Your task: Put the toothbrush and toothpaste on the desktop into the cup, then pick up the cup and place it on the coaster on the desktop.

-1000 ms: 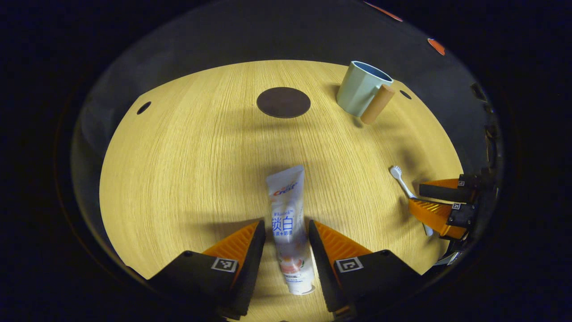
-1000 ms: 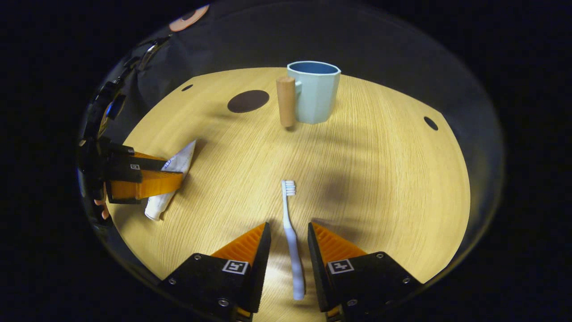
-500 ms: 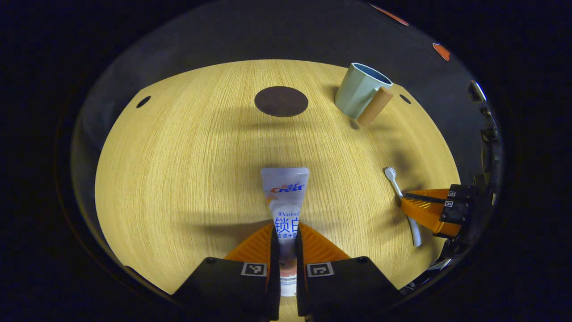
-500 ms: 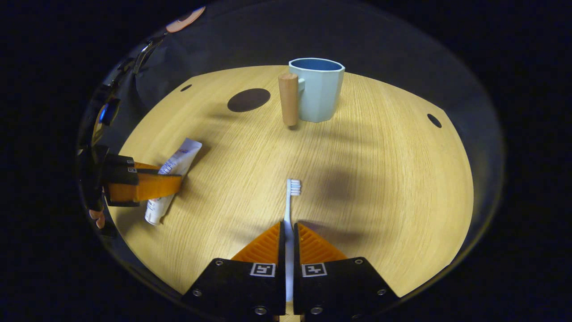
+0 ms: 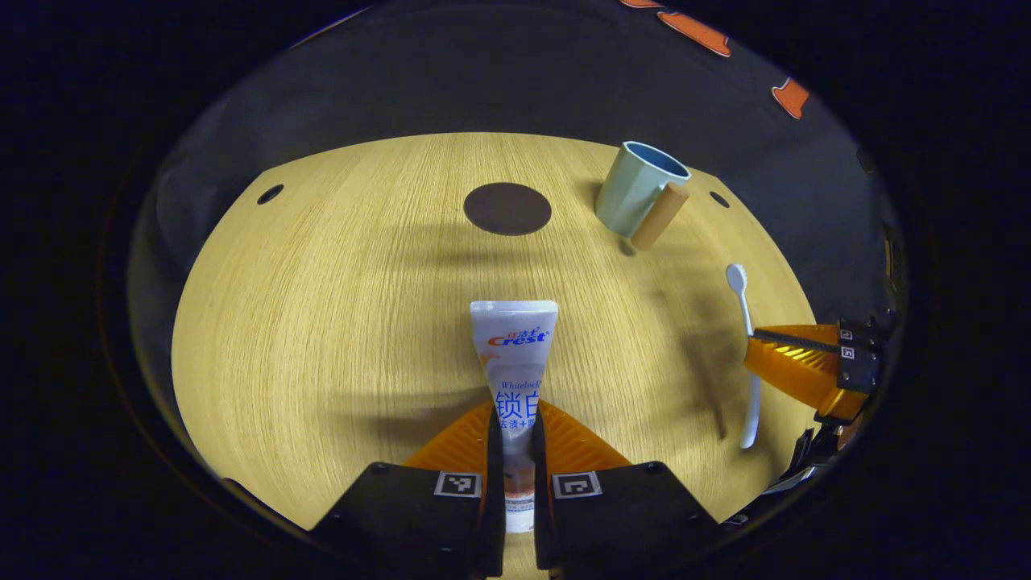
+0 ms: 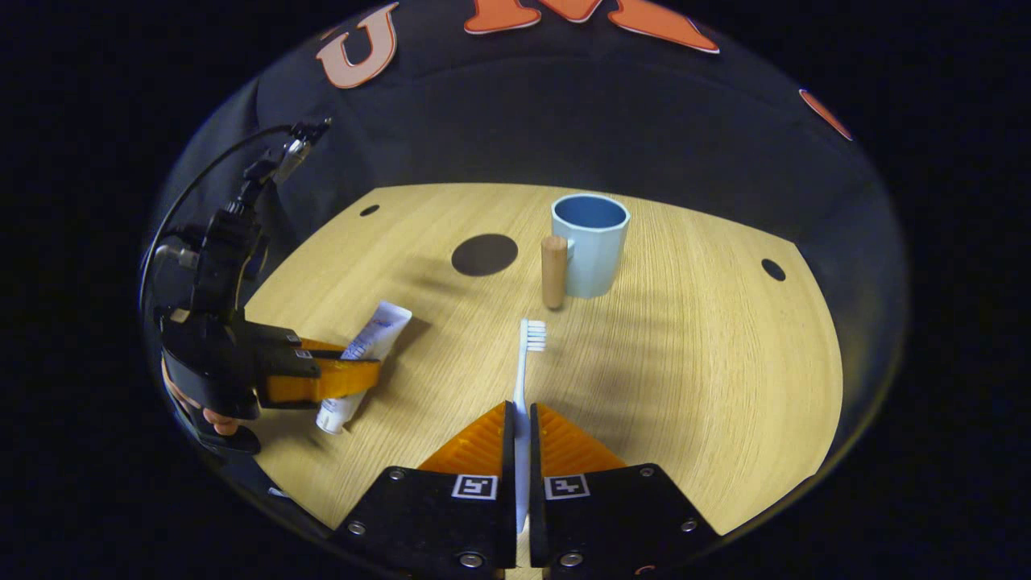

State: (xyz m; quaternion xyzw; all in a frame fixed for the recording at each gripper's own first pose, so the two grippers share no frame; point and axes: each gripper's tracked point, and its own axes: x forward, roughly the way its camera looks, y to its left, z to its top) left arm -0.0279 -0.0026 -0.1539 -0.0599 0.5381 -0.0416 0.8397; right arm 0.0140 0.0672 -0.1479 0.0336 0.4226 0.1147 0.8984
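My left gripper (image 5: 515,419) is shut on a white toothpaste tube (image 5: 513,346), crimped end pointing away from me. In the right gripper view that same gripper (image 6: 354,377) holds the tube (image 6: 378,332) at the left, above the table. My right gripper (image 6: 521,419) is shut on the handle of a white toothbrush (image 6: 527,346), bristles forward; seen from the left gripper view, it (image 5: 765,342) holds the brush (image 5: 739,290) off the table at the right. A pale green cup (image 6: 592,246) with a wooden handle stands upright beyond the brush, also the cup (image 5: 636,189). A dark round coaster (image 5: 507,208) lies left of it, the coaster (image 6: 484,254).
The round wooden table (image 6: 709,362) has small dark holes near its rim (image 6: 772,269). A hand (image 6: 217,417) grips the left tool, with a cable rising behind it. The dark booth wall stands behind the table.
Both grippers closed, the left on the toothpaste and the right on the toothbrush, and then both lifted their items off the table. The cup and coaster now look farther away.
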